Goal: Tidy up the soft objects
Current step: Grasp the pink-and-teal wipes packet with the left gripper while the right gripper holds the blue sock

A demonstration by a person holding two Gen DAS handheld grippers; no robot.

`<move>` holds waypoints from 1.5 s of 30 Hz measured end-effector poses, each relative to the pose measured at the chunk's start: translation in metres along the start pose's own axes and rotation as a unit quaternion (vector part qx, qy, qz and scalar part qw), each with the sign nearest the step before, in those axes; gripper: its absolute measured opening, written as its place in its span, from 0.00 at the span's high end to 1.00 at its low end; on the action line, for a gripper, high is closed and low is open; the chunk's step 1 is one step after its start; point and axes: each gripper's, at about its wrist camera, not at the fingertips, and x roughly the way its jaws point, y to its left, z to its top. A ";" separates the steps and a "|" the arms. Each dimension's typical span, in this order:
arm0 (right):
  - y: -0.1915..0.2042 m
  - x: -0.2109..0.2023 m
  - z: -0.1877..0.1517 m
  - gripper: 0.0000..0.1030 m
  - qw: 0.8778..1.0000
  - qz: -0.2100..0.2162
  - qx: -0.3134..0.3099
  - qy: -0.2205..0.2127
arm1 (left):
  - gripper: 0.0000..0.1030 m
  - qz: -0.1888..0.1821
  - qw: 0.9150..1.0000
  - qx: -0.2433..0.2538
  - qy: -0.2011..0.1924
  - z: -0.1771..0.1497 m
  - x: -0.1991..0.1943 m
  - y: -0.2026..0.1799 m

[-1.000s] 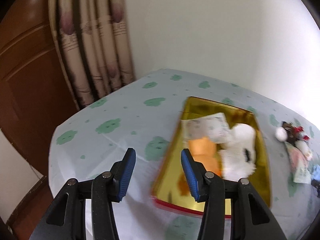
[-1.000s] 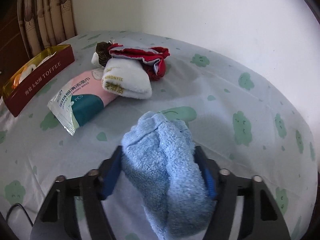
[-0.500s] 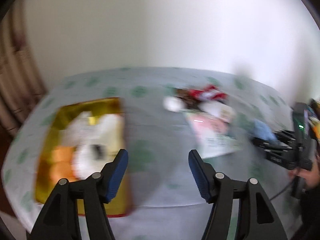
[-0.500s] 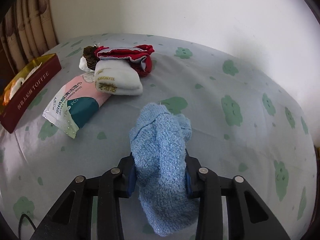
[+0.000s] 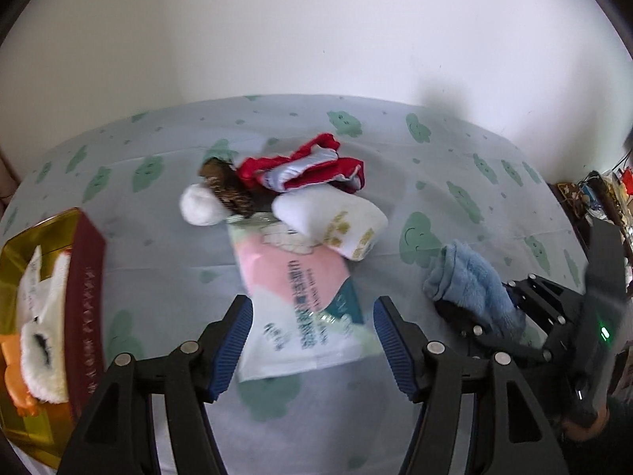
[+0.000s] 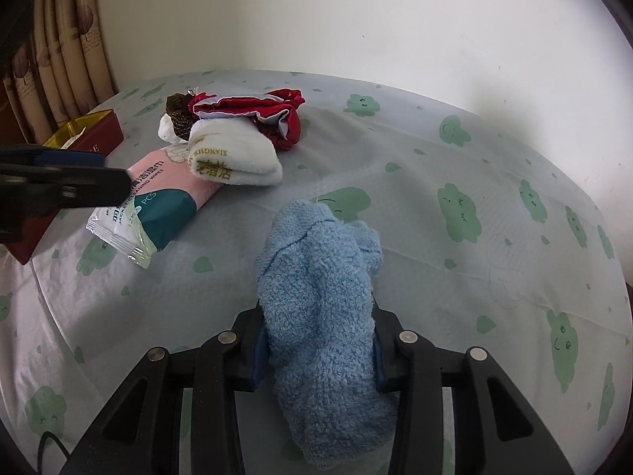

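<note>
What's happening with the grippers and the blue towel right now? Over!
Right gripper clamped on blue towel, jaws easing open. Left gripper open, empty, above wipes pack. Nothing in the way.

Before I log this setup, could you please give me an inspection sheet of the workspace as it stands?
Surface: table under a pale tablecloth printed with green clouds.
Job's things: blue towel; folded white towel overlapping the wipes pack; red satin cloth and brown-and-white plush behind it; gold tin with soft toys inside.
Clutter: shelf items at the left view's right edge, too blurred to name.
Grippers: left hand-held gripper wide open above the wipes pack, empty; right hand-held gripper clamped on the blue towel, jaws easing slightly apart.
Cables: dark cable at the table's near edge.
Surroundings: white wall, curtain.
</note>
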 end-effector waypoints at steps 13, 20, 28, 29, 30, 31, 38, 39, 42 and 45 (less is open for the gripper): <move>-0.001 0.001 0.000 0.63 1.000 0.005 0.005 0.000 | 0.24 0.054 0.998 -0.017 0.019 0.012 0.055 0.000; -0.001 0.001 0.000 0.63 1.000 0.005 0.005 0.000 | 0.22 0.052 0.998 -0.022 0.014 0.005 0.067 0.005; -0.001 0.001 -0.001 0.63 1.000 0.006 0.007 0.000 | 0.39 0.044 0.998 -0.032 0.010 0.006 0.061 0.010; -0.001 0.001 -0.001 0.63 1.000 0.006 0.007 0.000 | 0.40 0.045 0.998 -0.033 0.008 0.005 0.059 0.009; -0.001 0.001 -0.001 0.63 1.000 0.006 0.008 0.000 | 0.40 0.043 0.999 -0.032 0.007 0.004 0.058 0.009; -0.001 0.001 -0.001 0.63 1.000 0.006 0.008 0.000 | 0.41 0.041 0.999 -0.032 0.005 0.003 0.056 0.009; -0.001 0.001 -0.001 0.63 1.000 0.006 0.008 0.001 | 0.43 0.046 0.998 -0.030 -0.005 -0.004 0.039 0.005; -0.002 0.001 -0.001 0.63 1.000 0.006 0.008 0.001 | 0.43 0.047 0.998 -0.027 -0.010 -0.004 0.035 0.005; -0.001 0.001 -0.001 0.63 1.000 0.006 0.008 0.001 | 0.43 0.054 0.998 -0.016 -0.016 -0.005 0.024 0.003; -0.001 0.001 -0.001 0.63 1.000 0.006 0.008 0.001 | 0.43 0.047 0.998 -0.025 -0.021 -0.007 0.013 0.006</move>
